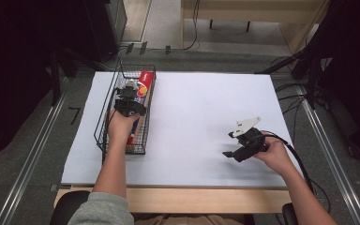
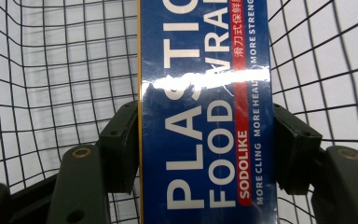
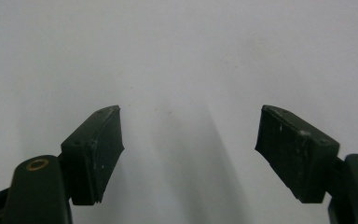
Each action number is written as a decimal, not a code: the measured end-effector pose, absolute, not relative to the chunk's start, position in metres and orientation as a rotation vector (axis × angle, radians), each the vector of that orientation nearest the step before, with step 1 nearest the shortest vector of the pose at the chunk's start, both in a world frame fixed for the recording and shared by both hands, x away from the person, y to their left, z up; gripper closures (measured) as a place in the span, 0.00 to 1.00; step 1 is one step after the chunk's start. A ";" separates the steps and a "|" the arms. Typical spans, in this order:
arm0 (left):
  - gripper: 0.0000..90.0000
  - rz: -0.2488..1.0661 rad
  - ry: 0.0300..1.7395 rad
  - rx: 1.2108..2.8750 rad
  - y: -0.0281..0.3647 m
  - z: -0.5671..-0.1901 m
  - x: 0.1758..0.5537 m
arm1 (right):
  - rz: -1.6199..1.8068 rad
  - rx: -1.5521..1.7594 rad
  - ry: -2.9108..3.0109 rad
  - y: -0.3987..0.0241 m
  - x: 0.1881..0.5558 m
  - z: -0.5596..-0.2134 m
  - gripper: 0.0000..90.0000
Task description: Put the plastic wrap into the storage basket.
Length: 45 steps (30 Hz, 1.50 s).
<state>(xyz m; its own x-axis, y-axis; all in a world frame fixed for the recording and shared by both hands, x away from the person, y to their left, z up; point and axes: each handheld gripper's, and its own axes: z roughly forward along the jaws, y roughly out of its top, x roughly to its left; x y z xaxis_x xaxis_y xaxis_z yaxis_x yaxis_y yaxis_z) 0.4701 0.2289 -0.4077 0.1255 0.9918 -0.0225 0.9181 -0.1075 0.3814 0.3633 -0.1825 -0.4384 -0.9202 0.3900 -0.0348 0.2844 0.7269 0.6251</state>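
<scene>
Left claw (image 2: 205, 140) clamped on wrap box (image 2: 205, 93) inside basket (image 1: 104, 108) at bench (image 1: 192, 117) left edge, right claw (image 3: 189, 149) spread over bare bench

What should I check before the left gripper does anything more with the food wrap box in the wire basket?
1. Box between the jaws: ok. The left gripper has a jaw on each long side of the plastic food wrap box.
2. Firm clamp: cannot tell. The pads sit at the box edges, but no squeeze is visible.
3. Box inside the wire basket: ok. Mesh shows on both sides of it.
4. Basket walls near the jaws: not ok for a sideways move. A straight lift looks safer.
5. Right gripper out of the way: ok. It is open over bare white table, far from the basket.
</scene>
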 end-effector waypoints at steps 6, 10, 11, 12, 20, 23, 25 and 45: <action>0.35 0.350 1.788 2.042 0.233 -0.381 0.459 | 0.967 0.545 2.767 -0.183 0.363 -0.438 0.26; 0.33 0.302 1.708 2.047 0.234 -0.366 0.448 | 0.988 0.558 2.772 -0.182 0.363 -0.438 0.26; 0.32 0.286 1.681 2.050 0.233 -0.363 0.445 | 0.989 0.564 2.774 -0.182 0.363 -0.438 0.26; 0.32 0.271 1.665 2.055 0.233 -0.361 0.443 | 0.990 0.577 2.769 -0.182 0.364 -0.438 0.26; 0.31 0.229 1.496 2.124 0.225 -0.347 0.418 | 1.028 0.618 2.761 -0.179 0.363 -0.435 0.26; 0.32 0.239 1.415 2.150 0.220 -0.344 0.406 | 1.025 0.635 2.760 -0.177 0.362 -0.435 0.26; 0.32 0.243 1.334 2.165 0.217 -0.343 0.397 | 1.021 0.643 2.759 -0.176 0.361 -0.434 0.26; 0.30 0.171 0.986 2.278 0.180 -0.369 0.357 | 1.056 0.681 2.743 -0.174 0.364 -0.438 0.26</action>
